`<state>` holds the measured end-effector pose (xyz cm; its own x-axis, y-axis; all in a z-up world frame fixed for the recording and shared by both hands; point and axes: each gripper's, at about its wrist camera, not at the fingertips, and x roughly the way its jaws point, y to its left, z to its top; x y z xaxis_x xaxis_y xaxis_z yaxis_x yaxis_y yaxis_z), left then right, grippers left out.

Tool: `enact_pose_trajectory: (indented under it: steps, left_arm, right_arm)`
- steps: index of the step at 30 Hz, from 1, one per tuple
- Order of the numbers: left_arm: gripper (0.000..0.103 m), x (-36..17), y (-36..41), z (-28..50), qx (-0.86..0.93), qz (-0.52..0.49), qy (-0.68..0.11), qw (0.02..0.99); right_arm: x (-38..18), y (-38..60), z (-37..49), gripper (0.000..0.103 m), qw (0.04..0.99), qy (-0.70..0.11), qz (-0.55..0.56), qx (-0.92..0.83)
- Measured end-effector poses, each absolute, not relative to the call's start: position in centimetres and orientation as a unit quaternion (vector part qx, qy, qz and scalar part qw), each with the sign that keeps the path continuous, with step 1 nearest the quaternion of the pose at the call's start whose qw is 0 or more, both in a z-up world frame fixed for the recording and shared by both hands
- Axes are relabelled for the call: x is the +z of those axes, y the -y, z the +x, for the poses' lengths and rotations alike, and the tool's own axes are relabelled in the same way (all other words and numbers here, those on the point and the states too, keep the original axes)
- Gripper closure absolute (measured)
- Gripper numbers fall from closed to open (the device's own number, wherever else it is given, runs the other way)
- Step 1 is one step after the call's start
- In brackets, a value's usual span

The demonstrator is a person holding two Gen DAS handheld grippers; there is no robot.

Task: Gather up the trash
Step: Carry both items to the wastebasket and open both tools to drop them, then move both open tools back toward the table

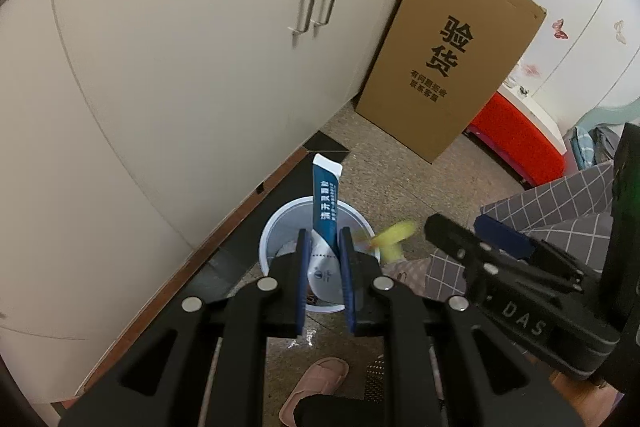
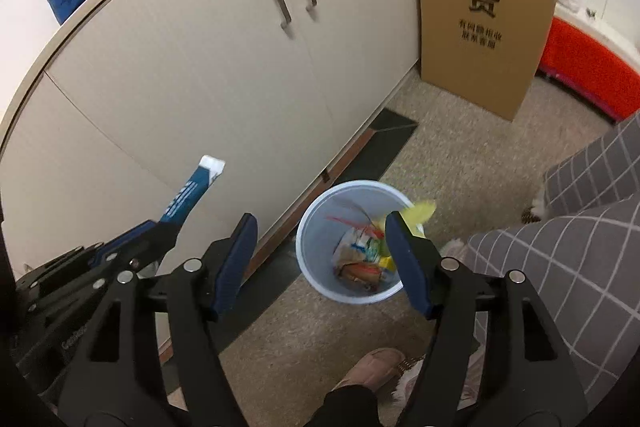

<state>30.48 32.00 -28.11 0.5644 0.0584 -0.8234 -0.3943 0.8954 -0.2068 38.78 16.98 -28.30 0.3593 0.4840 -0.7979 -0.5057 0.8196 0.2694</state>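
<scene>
Left wrist view: the left gripper (image 1: 325, 247), tilted down over the white bin (image 1: 280, 227), is clenched on a blue-and-white sachet (image 1: 325, 199) pointing to 12 o'clock. Right wrist view: the right gripper (image 2: 320, 247) is released, jaws wide above the bin, a yellow scrap (image 2: 422, 211) at the rim's 2 o'clock; the cardboard box (image 2: 484, 7) reads "验货".

The left claw (image 1: 325, 247) pinches a blue-and-white sachet (image 1: 325, 203) above the white bin (image 1: 269, 227); the right claw (image 1: 472, 231) sits at three o'clock, by a blurred yellow scrap (image 1: 394, 237).

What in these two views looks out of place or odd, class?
A blurred yellow scrap hangs in mid-air by the white bin's rim, beside the open right gripper. It rests on nothing, so it appears to be falling.
</scene>
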Motion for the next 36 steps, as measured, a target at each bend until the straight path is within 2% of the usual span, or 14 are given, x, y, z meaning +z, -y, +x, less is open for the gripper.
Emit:
enact_pose_trajectory:
  steps: [12,23,24,25,26,27,36]
  left_arm:
    - [0.089,-28.5,-30.8,31.5,0.114,-0.18,-0.459,0.863]
    - [0.087,-26.0,-29.0,34.1,0.095,-0.161,-0.44,0.878]
    - [0.079,-25.5,-28.8,34.4,0.104,-0.155,-0.433,0.882]
    - [0.05,-25.3,-28.8,34.5,0.113,-0.153,-0.431,0.882]
    - [0.035,-25.1,-28.8,34.6,0.115,-0.154,-0.428,0.883]
    - [0.03,-24.8,-28.7,34.4,0.116,-0.156,-0.418,0.887]
    - [0.03,-23.5,-28.0,32.9,0.111,-0.17,-0.411,0.889]
  right_arm:
    - [-27.2,-15.4,38.2,0.033,0.837,-0.47,0.009,0.279]
    - [-21.5,-11.8,37.0,0.028,0.895,-0.368,0.067,0.244]
    - [-21.1,-11.5,37.0,0.027,0.898,-0.36,0.074,0.241]
    - [-20.8,-11.3,36.9,0.027,0.901,-0.354,0.08,0.239]
    - [-20.4,-10.9,36.9,0.026,0.902,-0.35,0.087,0.239]
    - [-20.2,-10.7,36.8,0.026,0.902,-0.349,0.091,0.238]
    - [-19.6,-9.1,35.8,0.026,0.901,-0.352,0.096,0.236]
